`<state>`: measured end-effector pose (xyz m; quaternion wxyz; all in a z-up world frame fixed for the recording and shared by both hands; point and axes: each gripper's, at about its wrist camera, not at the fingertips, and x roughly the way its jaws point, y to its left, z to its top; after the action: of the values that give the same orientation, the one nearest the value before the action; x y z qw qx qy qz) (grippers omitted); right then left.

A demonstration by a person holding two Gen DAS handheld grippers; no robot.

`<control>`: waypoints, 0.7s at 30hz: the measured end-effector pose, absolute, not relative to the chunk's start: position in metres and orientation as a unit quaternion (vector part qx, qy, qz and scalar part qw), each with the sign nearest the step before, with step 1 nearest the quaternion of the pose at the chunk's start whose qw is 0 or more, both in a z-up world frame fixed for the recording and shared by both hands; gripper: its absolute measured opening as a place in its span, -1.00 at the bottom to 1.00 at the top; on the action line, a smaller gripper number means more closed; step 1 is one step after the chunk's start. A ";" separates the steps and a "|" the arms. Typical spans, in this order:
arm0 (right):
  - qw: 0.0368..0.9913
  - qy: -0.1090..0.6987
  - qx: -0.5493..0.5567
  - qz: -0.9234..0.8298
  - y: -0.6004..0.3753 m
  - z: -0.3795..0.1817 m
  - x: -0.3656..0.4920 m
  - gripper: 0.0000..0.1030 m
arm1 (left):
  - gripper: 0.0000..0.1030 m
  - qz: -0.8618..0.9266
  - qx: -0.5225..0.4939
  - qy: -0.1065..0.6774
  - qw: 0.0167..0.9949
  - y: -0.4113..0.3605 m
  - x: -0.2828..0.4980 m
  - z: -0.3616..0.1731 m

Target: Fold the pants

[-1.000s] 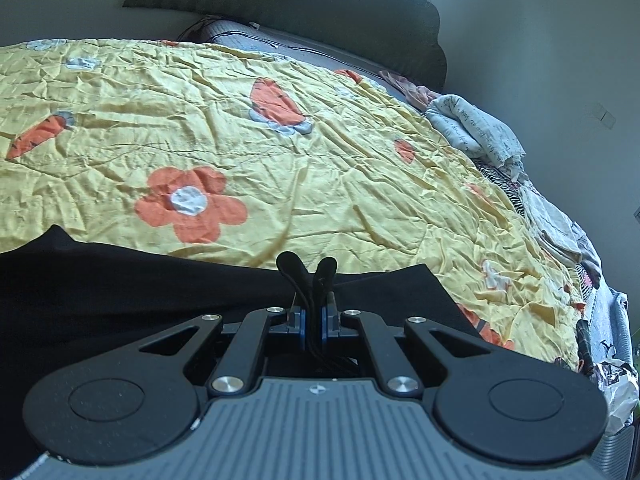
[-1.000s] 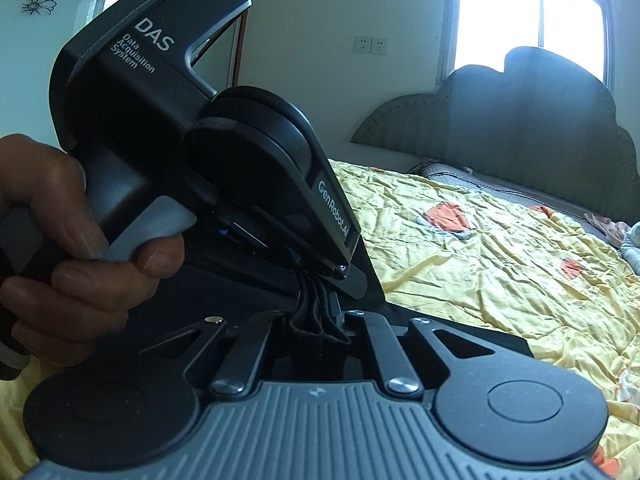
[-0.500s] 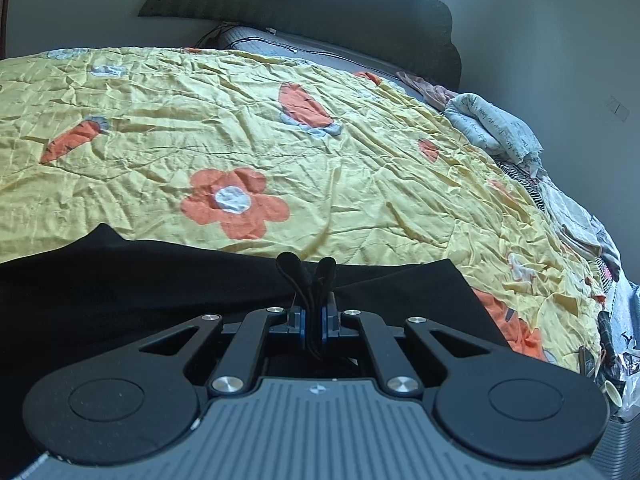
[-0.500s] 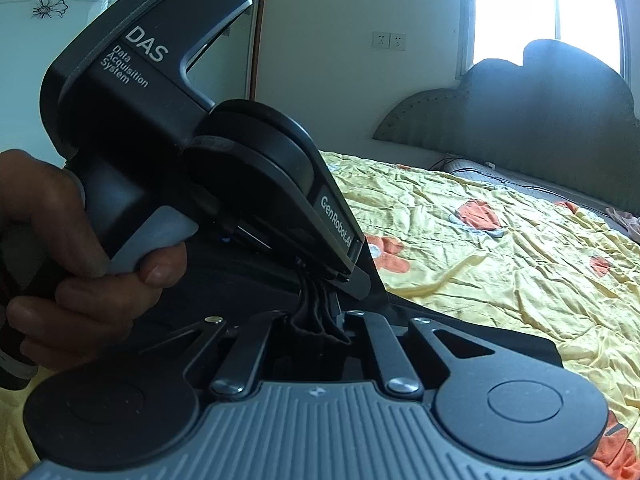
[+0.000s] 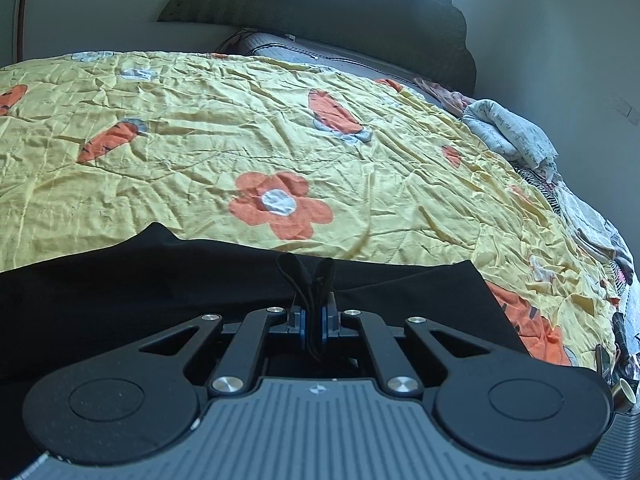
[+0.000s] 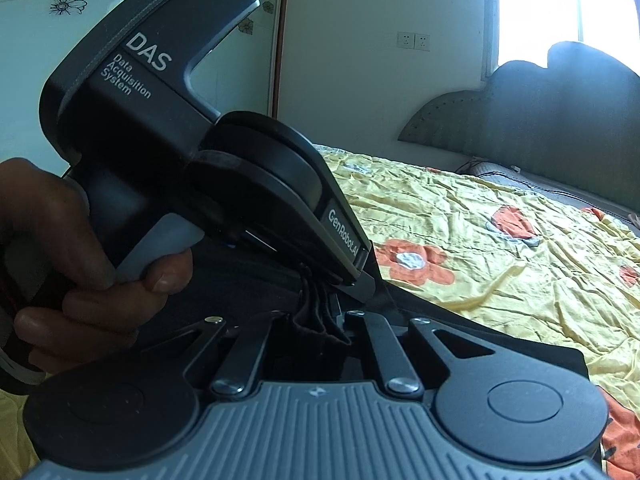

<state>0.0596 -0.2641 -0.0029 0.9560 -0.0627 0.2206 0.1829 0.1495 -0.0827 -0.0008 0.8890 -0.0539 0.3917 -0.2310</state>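
both grippers, left [image 5: 313,276] and right [image 6: 320,312], pinch the pants [image 5: 120,280] edge; keep both clamped, carry the edge level over the quilt [image 5: 280,140].

Home bedroom: quilted bed [image 5: 280,128], headboard [image 6: 560,120].

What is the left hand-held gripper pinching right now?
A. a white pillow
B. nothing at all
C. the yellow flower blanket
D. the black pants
D. The left hand-held gripper has its jaws shut on a bunched fold of the black pants, which lie over the yellow flowered blanket.
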 end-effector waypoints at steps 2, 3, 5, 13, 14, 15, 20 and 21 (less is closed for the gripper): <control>0.956 0.220 -0.064 0.184 -0.266 -0.002 0.057 -0.86 | -0.90 -0.229 -0.055 0.392 0.889 -0.081 0.150 -0.001; 0.956 0.220 -0.064 0.185 -0.267 -0.002 0.056 -0.86 | -0.90 -0.229 -0.055 0.392 0.890 -0.080 0.150 -0.001; 0.955 0.220 -0.064 0.187 -0.269 0.000 0.056 -0.86 | -0.90 -0.226 -0.056 0.392 0.890 -0.077 0.151 -0.001; 0.953 0.224 -0.066 0.195 -0.273 0.000 0.055 -0.86 | -0.90 -0.218 -0.057 0.397 0.890 -0.067 0.154 -0.006; 0.952 0.225 -0.067 0.196 -0.274 0.000 0.054 -0.86 | -0.90 -0.217 -0.057 0.398 0.890 -0.066 0.154 -0.007; 0.952 0.226 -0.067 0.196 -0.275 0.000 0.054 -0.86 | -0.90 -0.217 -0.057 0.398 0.890 -0.065 0.154 -0.007; 0.950 0.229 -0.069 0.200 -0.274 0.007 0.054 -0.86 | -0.90 -0.213 -0.059 0.399 0.890 -0.061 0.155 -0.009; 0.950 0.230 -0.069 0.200 -0.274 0.007 0.055 -0.86 | -0.90 -0.212 -0.059 0.400 0.890 -0.060 0.155 -0.010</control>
<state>0.0545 -0.2739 0.0074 0.9499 -0.0691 0.2298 0.2001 0.1553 -0.0598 -0.0098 0.8897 -0.0593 0.3997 -0.2125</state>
